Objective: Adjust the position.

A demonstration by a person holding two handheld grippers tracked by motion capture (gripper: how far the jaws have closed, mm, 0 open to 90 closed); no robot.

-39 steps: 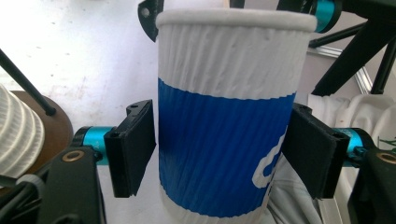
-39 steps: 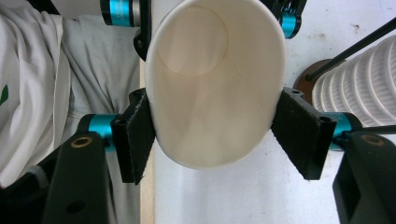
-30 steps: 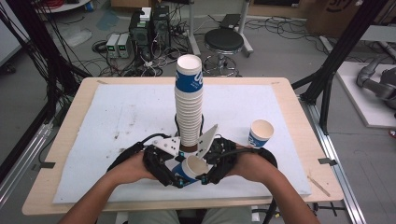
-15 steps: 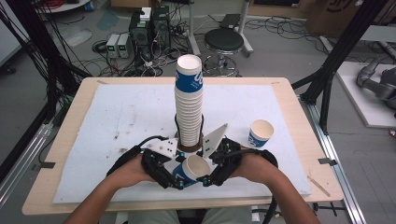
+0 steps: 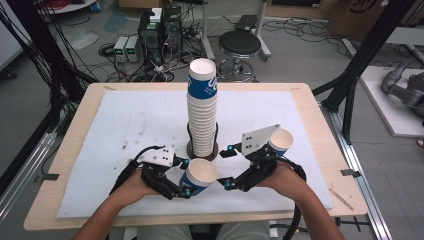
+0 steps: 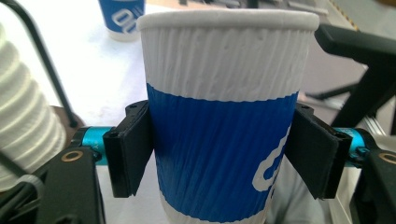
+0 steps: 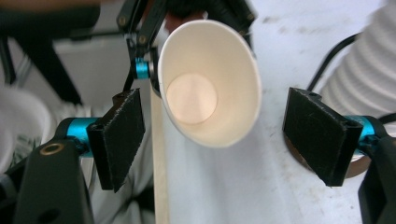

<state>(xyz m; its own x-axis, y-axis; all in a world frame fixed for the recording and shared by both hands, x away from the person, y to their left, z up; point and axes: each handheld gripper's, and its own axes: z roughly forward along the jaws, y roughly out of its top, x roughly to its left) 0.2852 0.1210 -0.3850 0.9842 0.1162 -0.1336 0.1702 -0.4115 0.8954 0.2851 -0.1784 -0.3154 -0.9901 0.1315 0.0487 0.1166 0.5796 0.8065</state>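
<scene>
The left gripper clamps a blue-and-white paper cup near the table's front edge, just before the tall cup stack. The right gripper, its jaws just opened and empty, sits beside it, apparently handing over.

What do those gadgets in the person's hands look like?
The left gripper and the right gripper are black linkage frames with blue metal joints and flat black pads. Each carries a grey three-cornered plate and trails a black cable. The forearms are bare, without sleeves.
</scene>
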